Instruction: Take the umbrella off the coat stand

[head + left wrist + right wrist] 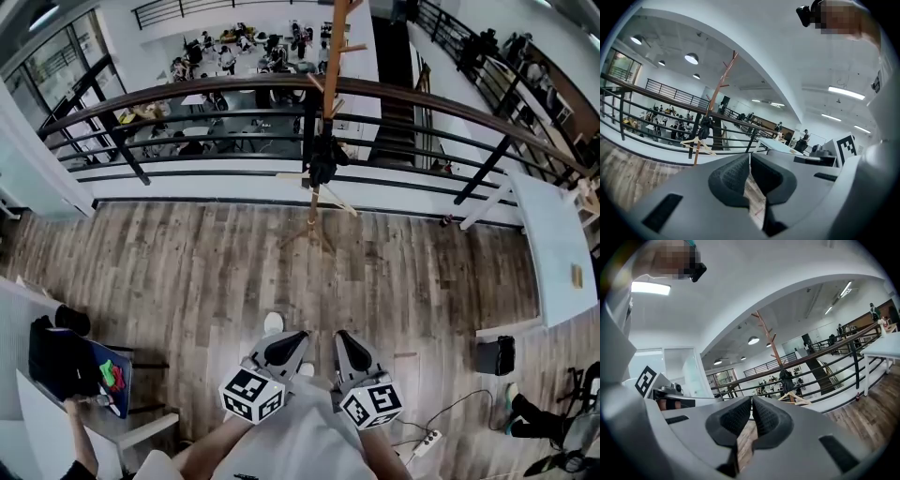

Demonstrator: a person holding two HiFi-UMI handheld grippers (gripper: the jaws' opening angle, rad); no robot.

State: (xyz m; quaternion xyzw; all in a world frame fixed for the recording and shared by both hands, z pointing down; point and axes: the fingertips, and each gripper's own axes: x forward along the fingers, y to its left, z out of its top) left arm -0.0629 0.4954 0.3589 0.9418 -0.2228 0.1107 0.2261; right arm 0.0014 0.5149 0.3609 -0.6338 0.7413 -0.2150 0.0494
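Umbrella [323, 159] is black, folded down into a short dark bundle. It hangs against the pole of the coat stand [331, 56], approx mid-height, below the upper pegs. It is too small in all views to make out handle or strap.

Coat stand is bare light-brown wood: tall thin pole w/ angled pegs sticking up & out. It stands on the wood floor [187, 272], right in front of the black railing [187, 94]. A pale wooden hanger [707, 146] hangs on the same stand, just below the umbrella.

Left tool [289, 337] has its jaws together, dark ribbed pads meeting at the tips, nothing btwn them, touching nothing. Right tool [345, 339] is the same: pads closed tip to tip & empty.

Both tools sit side by side low in the head view, close to the person's body, marker cubes nearest the camera. They point toward the stand, which is well apart from them w/ a stretch of floor btwn. In both gripper views the stand & umbrella show just above the closed jaw tips, nr centre.
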